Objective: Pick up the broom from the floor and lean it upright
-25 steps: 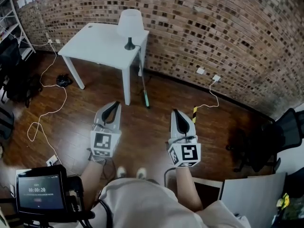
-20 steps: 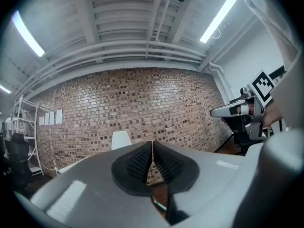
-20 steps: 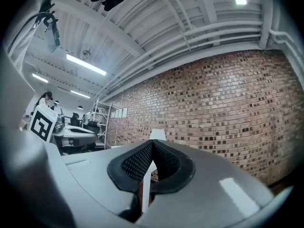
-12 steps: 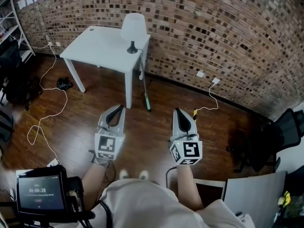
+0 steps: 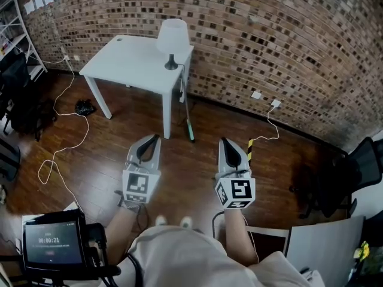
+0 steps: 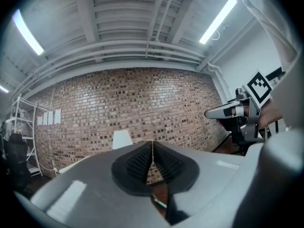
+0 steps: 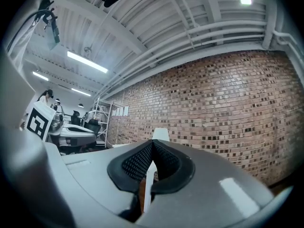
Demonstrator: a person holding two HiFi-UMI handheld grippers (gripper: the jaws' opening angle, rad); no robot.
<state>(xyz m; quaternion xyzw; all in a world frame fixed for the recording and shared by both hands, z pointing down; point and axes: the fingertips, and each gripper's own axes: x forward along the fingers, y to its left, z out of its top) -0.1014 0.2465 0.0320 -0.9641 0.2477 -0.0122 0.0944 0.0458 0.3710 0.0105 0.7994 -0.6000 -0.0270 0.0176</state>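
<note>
- A cable (image 5: pixel 60 130) trails loose over the floor at far left, well out of my way.
- The table (image 5: pixel 128 58) stands against the brick wall with a lamp (image 5: pixel 172 40) on its near corner; I judge that corner the prop for the broom.
- My left gripper (image 5: pixel 153 140) points level toward the table, its pads pressed together with nothing between them. It hangs short of the broom, so it carries nothing.
- The broom (image 5: pixel 188 117) is just beside the table's right leg, green end on the floor and handle running up toward the tabletop edge. It looks leaned there, though I cannot rule out that it lies flat.
- My right gripper (image 5: pixel 225 142) is likewise closed and empty, level, well apart from the broom.
- A chair (image 5: pixel 347 178) sits at far right, clear of the work.
</note>
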